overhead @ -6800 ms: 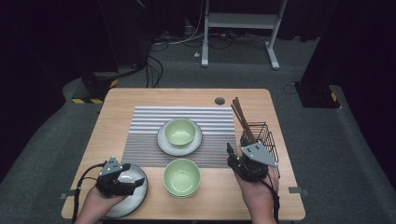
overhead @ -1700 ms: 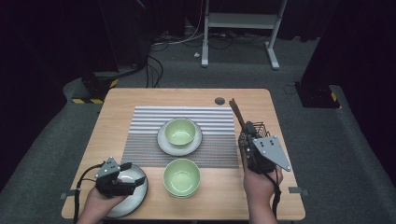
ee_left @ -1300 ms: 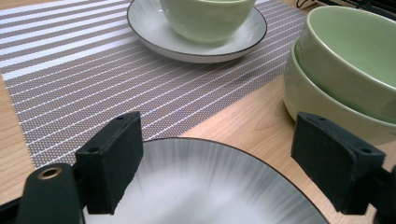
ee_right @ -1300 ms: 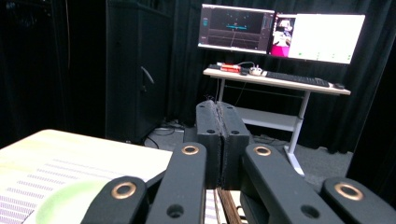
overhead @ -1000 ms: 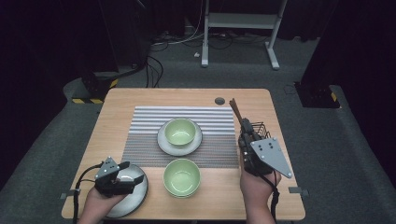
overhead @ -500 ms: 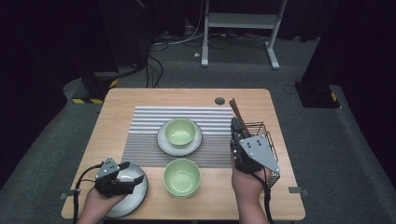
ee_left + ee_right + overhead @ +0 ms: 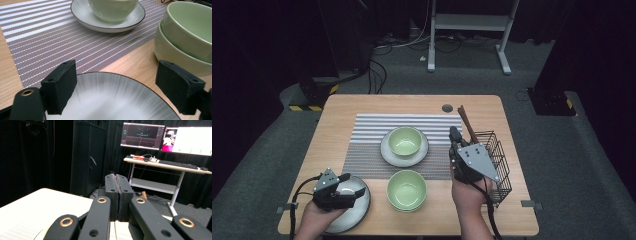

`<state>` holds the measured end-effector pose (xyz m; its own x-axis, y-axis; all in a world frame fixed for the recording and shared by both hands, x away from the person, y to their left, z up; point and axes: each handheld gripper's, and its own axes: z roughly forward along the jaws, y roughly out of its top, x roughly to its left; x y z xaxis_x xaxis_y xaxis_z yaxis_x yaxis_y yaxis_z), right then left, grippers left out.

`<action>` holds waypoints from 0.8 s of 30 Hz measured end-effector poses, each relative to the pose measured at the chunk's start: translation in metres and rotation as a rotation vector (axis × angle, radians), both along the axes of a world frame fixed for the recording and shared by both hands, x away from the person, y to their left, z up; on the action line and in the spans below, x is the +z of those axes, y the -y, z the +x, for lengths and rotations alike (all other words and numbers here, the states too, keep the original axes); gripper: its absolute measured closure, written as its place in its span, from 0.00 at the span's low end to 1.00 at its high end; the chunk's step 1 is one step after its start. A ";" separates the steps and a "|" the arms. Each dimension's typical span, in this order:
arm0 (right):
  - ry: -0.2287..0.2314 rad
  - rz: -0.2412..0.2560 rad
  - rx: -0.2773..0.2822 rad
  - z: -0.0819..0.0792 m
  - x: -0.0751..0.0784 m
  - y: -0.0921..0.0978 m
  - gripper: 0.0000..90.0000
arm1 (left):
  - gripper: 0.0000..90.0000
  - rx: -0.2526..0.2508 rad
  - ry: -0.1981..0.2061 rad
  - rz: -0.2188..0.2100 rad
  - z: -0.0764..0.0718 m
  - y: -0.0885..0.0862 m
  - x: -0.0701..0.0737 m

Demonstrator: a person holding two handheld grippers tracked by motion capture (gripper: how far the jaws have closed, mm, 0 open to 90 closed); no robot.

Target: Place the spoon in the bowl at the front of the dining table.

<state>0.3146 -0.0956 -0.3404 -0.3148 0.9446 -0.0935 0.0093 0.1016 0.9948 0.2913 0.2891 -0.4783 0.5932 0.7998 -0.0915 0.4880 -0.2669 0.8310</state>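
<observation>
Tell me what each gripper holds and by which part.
Left gripper holds nothing: its jaws stand open over the plate. Right gripper has its jaws shut; whether it grips a chopstick cannot be told.

Around the placemat (image 7: 407, 137) the bare wood is open on its left and along its far edge, where just a small dark disc (image 7: 447, 108) sits near the far right corner. On the placemat's middle stands a bowl on a saucer (image 7: 404, 147); stacked bowls (image 7: 406, 190) block its near edge — a narrow gap lies between them. Right of the placemat, the wire basket (image 7: 496, 160) with upright chopsticks (image 7: 467, 125) closes that side. Near its left corner lies a grey plate (image 7: 349, 212), wood showing between plate and stacked bowls.
</observation>
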 end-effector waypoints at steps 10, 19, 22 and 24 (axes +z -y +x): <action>-0.010 -0.003 0.019 0.005 -0.007 -0.009 0.99 | 0.20 0.007 0.001 0.000 0.000 -0.001 0.000; -0.021 0.002 0.043 0.010 -0.011 -0.018 0.99 | 0.20 0.005 -0.002 0.002 0.000 -0.001 0.000; -0.024 0.005 0.053 0.012 -0.013 -0.022 0.99 | 0.20 0.006 -0.002 0.003 0.000 -0.002 0.000; -0.027 0.005 0.058 0.013 -0.013 -0.025 0.99 | 0.20 0.005 -0.001 0.004 0.000 -0.002 0.000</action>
<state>0.3276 -0.0708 -0.3536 -0.3711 0.9252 -0.0794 0.0299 0.0974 0.9948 0.2915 0.2912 -0.4786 0.5890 0.8033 -0.0884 0.4900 -0.2680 0.8295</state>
